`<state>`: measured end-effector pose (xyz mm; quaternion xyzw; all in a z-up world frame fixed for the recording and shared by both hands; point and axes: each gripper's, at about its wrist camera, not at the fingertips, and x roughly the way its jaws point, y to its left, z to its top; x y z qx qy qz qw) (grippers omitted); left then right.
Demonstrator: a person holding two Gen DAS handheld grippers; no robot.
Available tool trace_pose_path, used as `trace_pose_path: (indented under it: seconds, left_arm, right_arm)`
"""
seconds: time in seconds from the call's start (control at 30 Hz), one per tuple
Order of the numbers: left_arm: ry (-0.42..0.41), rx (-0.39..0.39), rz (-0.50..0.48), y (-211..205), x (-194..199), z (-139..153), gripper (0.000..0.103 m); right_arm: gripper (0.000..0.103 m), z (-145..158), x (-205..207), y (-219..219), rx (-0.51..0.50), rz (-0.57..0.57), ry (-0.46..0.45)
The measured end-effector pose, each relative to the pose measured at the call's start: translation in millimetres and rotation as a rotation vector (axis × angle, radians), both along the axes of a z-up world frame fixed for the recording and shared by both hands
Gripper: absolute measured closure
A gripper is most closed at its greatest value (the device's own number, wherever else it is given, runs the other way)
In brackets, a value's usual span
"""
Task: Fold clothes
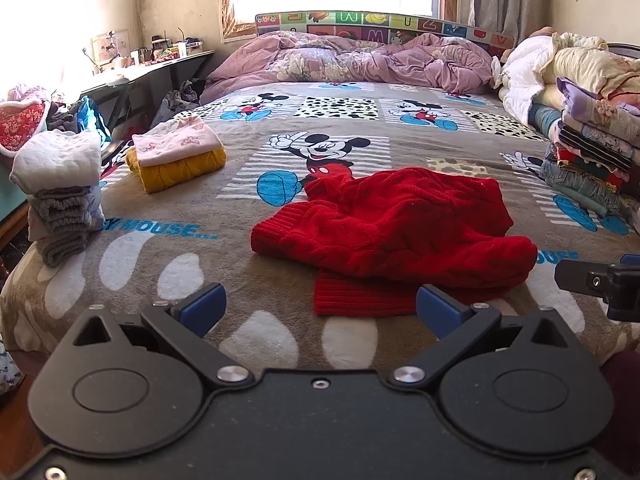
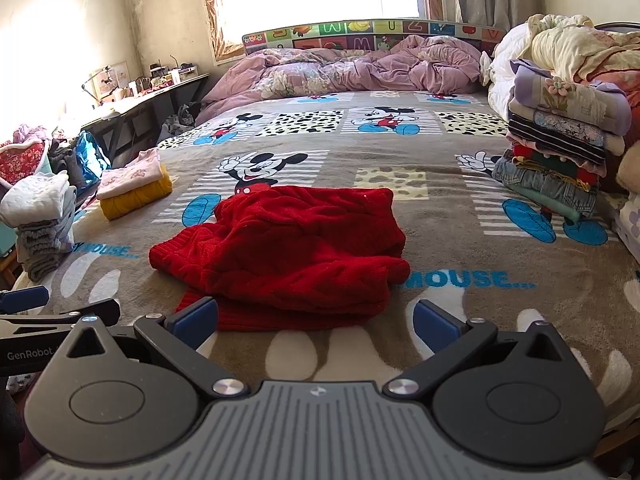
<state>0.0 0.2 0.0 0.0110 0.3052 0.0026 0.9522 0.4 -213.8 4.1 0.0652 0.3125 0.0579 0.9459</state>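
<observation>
A red knit sweater (image 1: 392, 236) lies loosely folded in the middle of the bed, on a Mickey Mouse blanket (image 1: 340, 148). It also shows in the right wrist view (image 2: 296, 252). My left gripper (image 1: 320, 308) is open and empty, just short of the sweater's near ribbed edge. My right gripper (image 2: 316, 320) is open and empty, also just short of that edge. The right gripper shows at the right edge of the left wrist view (image 1: 604, 284); the left gripper shows at the left edge of the right wrist view (image 2: 44, 312).
A folded pink and yellow pile (image 1: 176, 156) and a white and grey pile (image 1: 60, 192) sit at the bed's left. A tall stack of folded clothes (image 2: 560, 148) stands at the right. A crumpled purple duvet (image 1: 352, 64) lies by the headboard. A cluttered desk (image 1: 148, 68) is left.
</observation>
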Motion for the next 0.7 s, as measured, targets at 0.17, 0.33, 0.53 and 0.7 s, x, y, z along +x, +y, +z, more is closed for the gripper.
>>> trace_pose_path:
  seconds: [0.17, 0.33, 0.53, 0.7]
  left_arm:
    - [0.016, -0.012, 0.012, 5.0, 2.7, 0.0, 0.0]
    - [0.006, 0.002, 0.013, 1.7, 1.9, -1.1, 0.0]
    - [0.013, -0.007, 0.01, 1.6, 2.6, -2.1, 0.0]
    - [0.014, -0.007, 0.007, 1.5, 1.9, -2.8, 0.0]
  right_arm:
    - [0.0, -0.9, -0.3, -1.4, -0.006, -0.002, -0.002]
    - [0.0, -1.4, -0.3, -1.0, -0.009, -0.004, -0.002]
    - [0.0, -5.9, 1.8, -4.1, -0.002, -0.004, 0.001]
    - [0.0, -5.3, 2.0, -3.2, 0.0, -0.003, 0.004]
